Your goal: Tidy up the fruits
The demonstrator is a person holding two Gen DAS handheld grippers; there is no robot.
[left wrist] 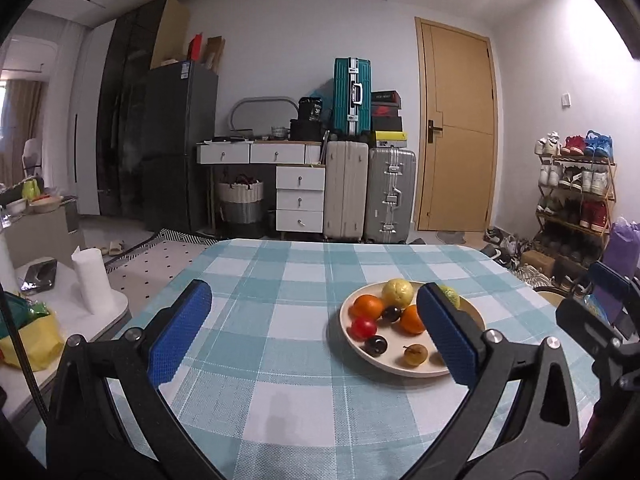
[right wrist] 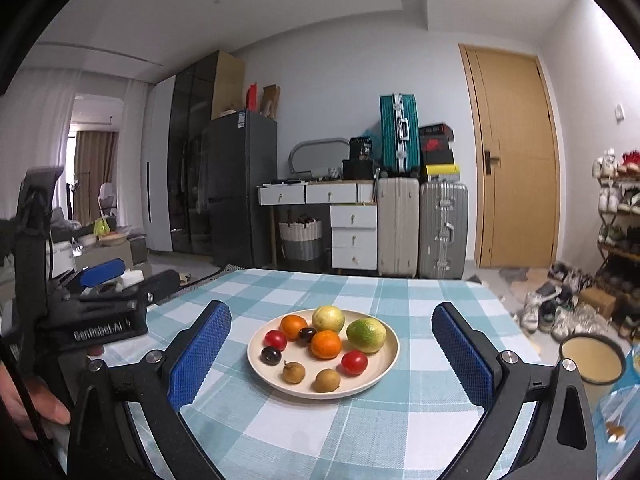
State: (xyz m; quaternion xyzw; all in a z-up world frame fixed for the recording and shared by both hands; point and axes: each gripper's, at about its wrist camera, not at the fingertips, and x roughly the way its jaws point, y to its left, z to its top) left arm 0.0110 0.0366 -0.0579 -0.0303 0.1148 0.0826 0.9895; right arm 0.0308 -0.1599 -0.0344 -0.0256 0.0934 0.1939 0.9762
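Note:
A cream plate (right wrist: 386, 370) sits on the checked tablecloth (right wrist: 280, 432). It holds two oranges (right wrist: 326, 344), a yellow citrus (right wrist: 328, 319), a green-yellow fruit (right wrist: 366, 334), two red fruits (right wrist: 354, 362), two dark plums (right wrist: 271, 355) and two brown longans (right wrist: 293, 372). My right gripper (right wrist: 331, 316) is open just in front of the plate, holding nothing. My left gripper (left wrist: 313, 292) is open over bare cloth left of the plate (left wrist: 400, 364); its right finger (left wrist: 446, 336) hides part of the plate. Each gripper shows at the other view's edge (right wrist: 132, 278) (left wrist: 600, 304).
A tan bowl (right wrist: 592, 360) and a clear plastic bag (right wrist: 616, 420) lie off the table's right side. On the left stands a low white side table with a paper roll (left wrist: 92, 280) and a yellow bag (left wrist: 32, 340). A hand (right wrist: 40, 408) holds the left gripper.

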